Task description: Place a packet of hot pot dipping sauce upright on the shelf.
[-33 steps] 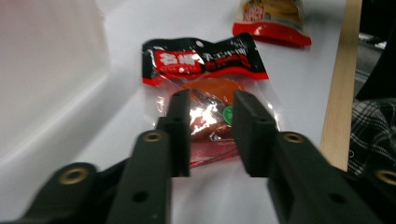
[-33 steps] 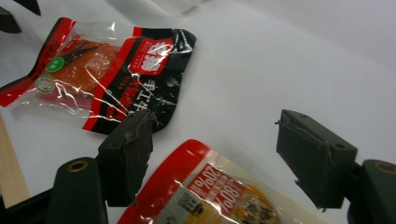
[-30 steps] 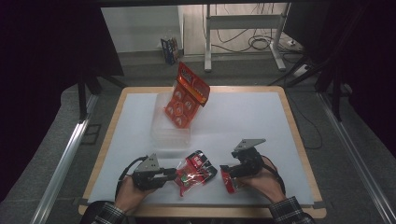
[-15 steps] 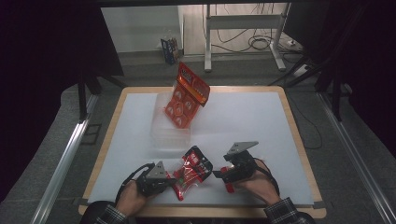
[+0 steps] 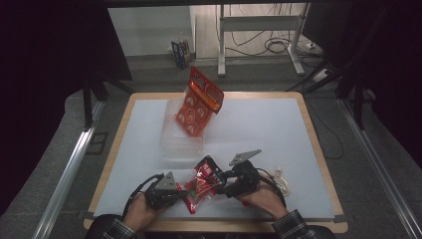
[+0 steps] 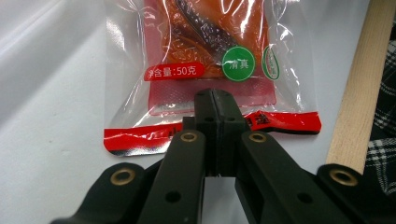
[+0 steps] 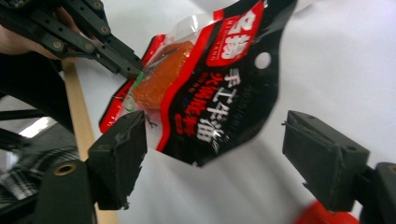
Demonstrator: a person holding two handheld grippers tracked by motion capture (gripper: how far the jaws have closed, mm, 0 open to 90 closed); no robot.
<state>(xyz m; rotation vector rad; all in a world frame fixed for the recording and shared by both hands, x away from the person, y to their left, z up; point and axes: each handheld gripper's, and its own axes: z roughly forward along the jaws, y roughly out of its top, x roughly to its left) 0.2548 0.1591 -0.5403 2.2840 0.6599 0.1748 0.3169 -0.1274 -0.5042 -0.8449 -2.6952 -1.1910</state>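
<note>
1. Looking at the snack packet [image 5: 201,181], I see it near the front edge of the table [image 5: 278,124], between my two grippers. It is lifted at one end and hangs a little tilted.
2. I judge it light and soft. The film is glossy, so probably slippery, and the body bends easily. The flat sealed edges are the best places to take hold, not the filled middle.
3. My left gripper [image 6: 215,112] has its jaws pressed fully together on the red sealed strip at the packet's end. This hold is at the very border, so I think it could slide off if I pull hard.
4. My right gripper [image 7: 215,154] stands wide open, one jaw on each side of the packet's black printed end, and touches nothing. To my judgement it should close on the flat edge beside the hang hole.
5. Farther back a clear tray [image 5: 181,139] stands on the table, with a larger orange pack [image 5: 199,102] leaning up from it, well apart from my hands.
</note>
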